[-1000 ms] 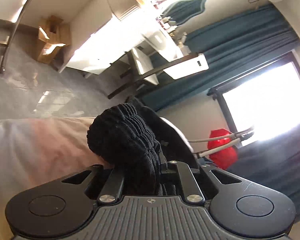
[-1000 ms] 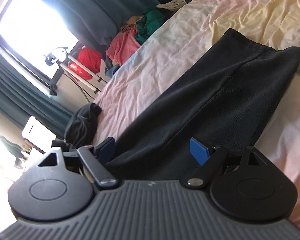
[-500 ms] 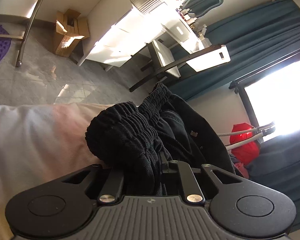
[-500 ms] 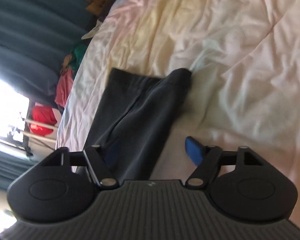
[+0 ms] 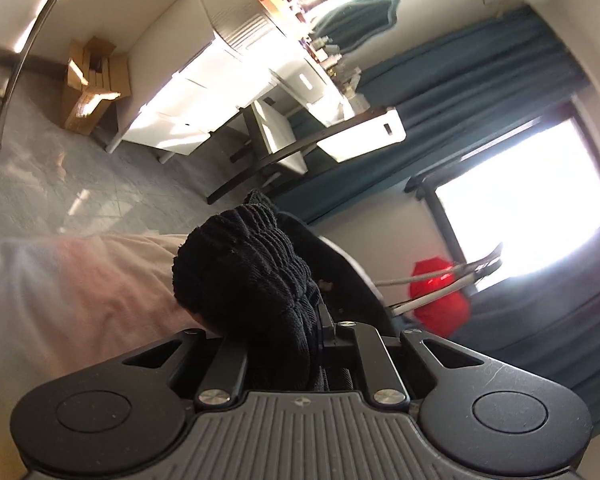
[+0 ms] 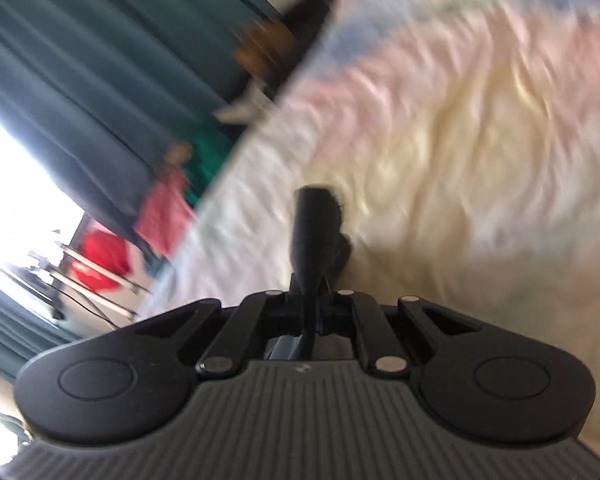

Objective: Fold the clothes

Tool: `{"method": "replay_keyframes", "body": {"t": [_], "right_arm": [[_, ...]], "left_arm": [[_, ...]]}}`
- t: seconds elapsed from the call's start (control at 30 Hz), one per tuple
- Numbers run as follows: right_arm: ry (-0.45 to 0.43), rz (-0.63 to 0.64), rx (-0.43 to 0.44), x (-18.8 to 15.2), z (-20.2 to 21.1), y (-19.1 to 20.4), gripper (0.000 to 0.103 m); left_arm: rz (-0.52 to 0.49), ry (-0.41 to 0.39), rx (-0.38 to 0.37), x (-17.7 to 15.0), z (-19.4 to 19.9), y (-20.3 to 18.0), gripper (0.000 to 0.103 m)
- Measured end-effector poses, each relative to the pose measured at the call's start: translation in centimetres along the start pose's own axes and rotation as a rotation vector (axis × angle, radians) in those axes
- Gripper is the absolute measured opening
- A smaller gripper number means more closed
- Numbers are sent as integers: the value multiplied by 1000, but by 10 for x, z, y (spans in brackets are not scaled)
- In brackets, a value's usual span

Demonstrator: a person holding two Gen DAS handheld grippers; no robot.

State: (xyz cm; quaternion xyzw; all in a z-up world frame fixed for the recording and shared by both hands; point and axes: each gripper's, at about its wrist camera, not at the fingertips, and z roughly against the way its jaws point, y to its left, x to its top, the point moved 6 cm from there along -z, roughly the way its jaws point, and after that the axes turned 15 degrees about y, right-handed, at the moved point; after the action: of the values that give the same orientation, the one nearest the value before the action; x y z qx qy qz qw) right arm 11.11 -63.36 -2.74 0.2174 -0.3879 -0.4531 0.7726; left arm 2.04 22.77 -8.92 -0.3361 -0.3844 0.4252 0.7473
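Black trousers are held at both ends over a pale pink and yellow bedsheet (image 6: 480, 128). In the left wrist view my left gripper (image 5: 284, 328) is shut on the gathered elastic waistband (image 5: 244, 264), which bunches up in front of the camera and hides the fingertips. In the right wrist view, which is motion-blurred, my right gripper (image 6: 310, 300) is shut on a narrow pinch of the black trouser fabric (image 6: 316, 232) that stands up between its closed fingers. The remainder of the garment is out of sight.
The bed edge (image 5: 80, 264) drops to a grey tiled floor (image 5: 60, 184). White drawers and a desk (image 5: 228, 80), a cardboard box (image 5: 88, 88), teal curtains (image 5: 480, 92), a bright window (image 5: 528, 200) and a red bag (image 5: 440, 292) lie beyond. Coloured clothes (image 6: 168, 208) sit beside the bed.
My right gripper, open over the flat trouser leg before, has closed on the black fabric and is moving fast. The left keeps its hold on the waistband, with the camera swinging slightly.
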Motion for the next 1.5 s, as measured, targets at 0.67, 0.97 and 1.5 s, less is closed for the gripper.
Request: {"method": "replay_keyframes", "body": {"t": [0.67, 0.97, 1.5], "right_arm": [[121, 123, -297, -55, -15, -98, 22], [54, 358, -216, -77, 36, -24, 80], [99, 749, 70, -206, 76, 180, 79]], "left_arm": [[-296, 177, 432, -33, -12, 2, 36], [-606, 44, 553, -90, 7, -45, 89], [-945, -55, 422, -154, 9, -93, 97]]}}
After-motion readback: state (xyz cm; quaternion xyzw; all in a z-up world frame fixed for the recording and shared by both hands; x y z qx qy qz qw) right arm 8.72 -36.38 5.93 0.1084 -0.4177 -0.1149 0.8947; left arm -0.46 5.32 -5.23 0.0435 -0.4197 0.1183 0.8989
